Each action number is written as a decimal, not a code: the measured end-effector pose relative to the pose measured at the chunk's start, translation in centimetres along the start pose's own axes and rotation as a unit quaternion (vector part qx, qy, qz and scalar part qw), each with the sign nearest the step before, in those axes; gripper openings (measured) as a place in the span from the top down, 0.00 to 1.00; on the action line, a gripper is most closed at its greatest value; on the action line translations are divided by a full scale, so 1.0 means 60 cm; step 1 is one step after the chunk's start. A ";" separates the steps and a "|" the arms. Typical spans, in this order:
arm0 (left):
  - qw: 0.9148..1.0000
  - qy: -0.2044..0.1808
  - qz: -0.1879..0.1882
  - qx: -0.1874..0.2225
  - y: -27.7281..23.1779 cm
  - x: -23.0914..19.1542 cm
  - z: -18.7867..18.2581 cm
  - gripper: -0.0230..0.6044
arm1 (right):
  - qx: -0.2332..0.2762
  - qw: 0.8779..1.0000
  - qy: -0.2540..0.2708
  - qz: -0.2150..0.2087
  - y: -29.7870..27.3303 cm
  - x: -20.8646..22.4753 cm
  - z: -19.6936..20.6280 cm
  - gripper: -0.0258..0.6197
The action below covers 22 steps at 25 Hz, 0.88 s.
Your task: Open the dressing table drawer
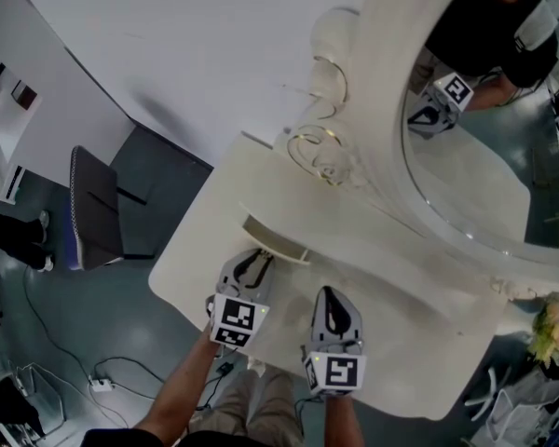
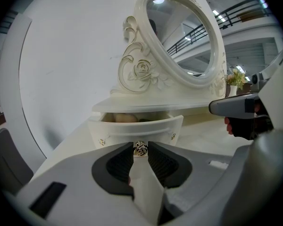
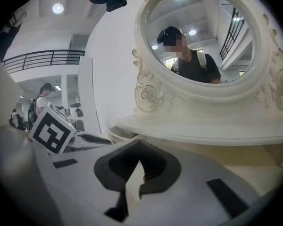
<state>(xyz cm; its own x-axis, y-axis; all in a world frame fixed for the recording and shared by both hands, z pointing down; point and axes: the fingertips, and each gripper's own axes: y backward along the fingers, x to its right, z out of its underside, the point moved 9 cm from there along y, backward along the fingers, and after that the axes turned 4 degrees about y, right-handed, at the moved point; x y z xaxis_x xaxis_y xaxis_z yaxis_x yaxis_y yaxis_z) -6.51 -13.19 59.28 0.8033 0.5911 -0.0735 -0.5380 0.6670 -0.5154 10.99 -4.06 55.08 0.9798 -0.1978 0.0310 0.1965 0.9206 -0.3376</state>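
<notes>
— Under the mirror (image 2: 184, 36) shelf (image 2: 155, 106), on the dressing table's (image 1: 419, 343) left side, how far out was the drawer (image 2: 132, 128)?
— Part way. A gap showed above its front, so more pulling seemed left. The left gripper (image 2: 140, 146) had its jaws clamped on the ornate metal knob (image 2: 140, 149).
— And the right gripper (image 3: 139, 144)?
— Just to the right, jaws together, holding nothing. The drawer's contents were too shadowed to name, and its depth was hidden.

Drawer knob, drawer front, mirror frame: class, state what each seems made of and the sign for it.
The knob: likely metal, brassy; it glints and has dark recesses in its relief.
The drawer front: probably painted wood or board; smooth, even cream coat.
The mirror frame: carved wood or moulded resin, unclear which; glossy cream scrolls and a rose.
</notes>
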 end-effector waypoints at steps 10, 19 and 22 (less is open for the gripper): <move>1.000 0.002 -0.001 -0.003 0.019 0.005 0.011 0.81 | -0.004 1.000 0.000 0.008 0.011 -0.001 0.006 0.96; 1.000 0.002 -0.002 -0.003 0.033 0.007 0.018 0.81 | -0.012 1.000 0.000 0.007 0.019 0.002 0.013 0.96; 1.000 -0.001 -0.002 -0.005 0.035 0.006 0.019 0.81 | -0.013 1.000 0.000 0.004 0.019 0.003 0.015 0.96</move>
<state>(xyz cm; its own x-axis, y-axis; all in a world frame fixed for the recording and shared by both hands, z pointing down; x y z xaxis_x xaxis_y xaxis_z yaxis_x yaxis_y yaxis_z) -7.65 -11.05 59.17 0.8048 0.5894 -0.0700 -0.5325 0.6649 -0.5237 11.44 -2.73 55.53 0.9812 -0.1908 0.0286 0.1881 0.9129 -0.3624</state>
